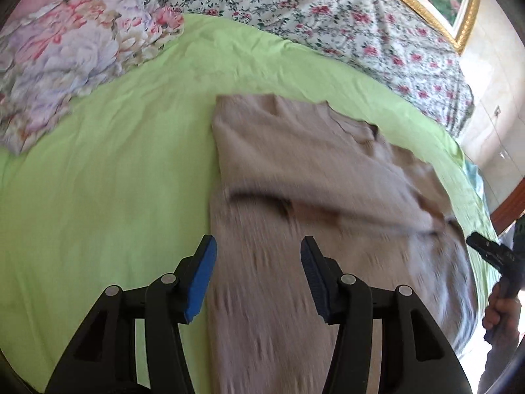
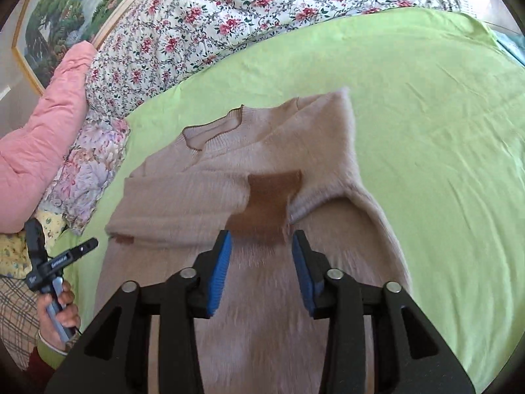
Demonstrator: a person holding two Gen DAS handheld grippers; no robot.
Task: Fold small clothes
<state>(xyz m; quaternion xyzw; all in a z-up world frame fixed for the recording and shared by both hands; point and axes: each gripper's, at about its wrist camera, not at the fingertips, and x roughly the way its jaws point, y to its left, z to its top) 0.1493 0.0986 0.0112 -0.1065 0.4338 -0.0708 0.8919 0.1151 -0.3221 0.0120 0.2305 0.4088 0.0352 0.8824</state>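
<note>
A beige knit sweater (image 1: 295,177) lies flat on the green sheet (image 1: 108,177), collar (image 2: 213,128) at the far end. Both sleeves are folded across its chest, and a brown patch (image 2: 265,203) shows on one. My left gripper (image 1: 259,246) hovers open above the sweater's lower left part, its blue pads (image 1: 200,282) apart and nothing between them. In the right wrist view my right gripper (image 2: 262,239) is open too, just short of the brown patch and above the sweater's body, holding nothing.
Floral bedding (image 1: 328,10) and a floral pillow (image 1: 65,52) lie beyond the sheet, and a pink quilt (image 2: 42,131) is bunched at the left. A framed painting (image 2: 65,10) leans behind. A hand (image 2: 60,308) grips the other tool's handle at the left edge.
</note>
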